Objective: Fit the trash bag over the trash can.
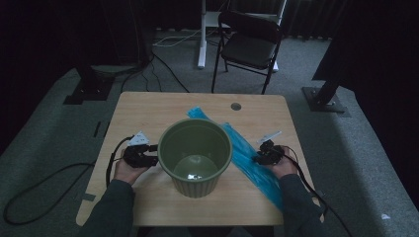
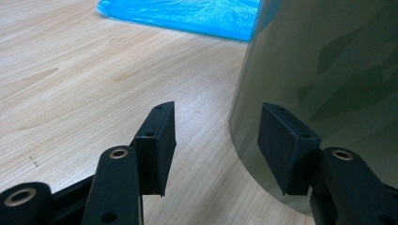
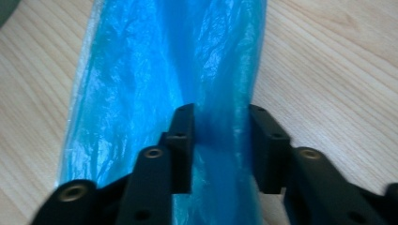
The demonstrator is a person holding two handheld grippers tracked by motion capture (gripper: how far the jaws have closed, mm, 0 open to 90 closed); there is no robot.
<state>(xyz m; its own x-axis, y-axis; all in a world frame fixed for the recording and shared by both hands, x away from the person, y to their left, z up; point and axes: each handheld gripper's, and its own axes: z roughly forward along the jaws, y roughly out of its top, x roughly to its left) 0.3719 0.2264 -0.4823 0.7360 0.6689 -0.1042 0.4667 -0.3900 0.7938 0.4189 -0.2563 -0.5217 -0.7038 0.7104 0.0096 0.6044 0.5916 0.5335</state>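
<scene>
The right hand-held gripper (image 3: 220,140), jaws spread astride the blue bag (image 3: 164,84) near the tabletop's (image 1: 148,108) right edge, seemingly not yet pinching, may slip off the thin film.

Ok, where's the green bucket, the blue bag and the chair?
green bucket (image 1: 195,183): high view, its outer front wall.
blue bag (image 3: 141,79): right gripper view, its crinkled middle.
chair (image 1: 249,49): high view, its seat.
</scene>
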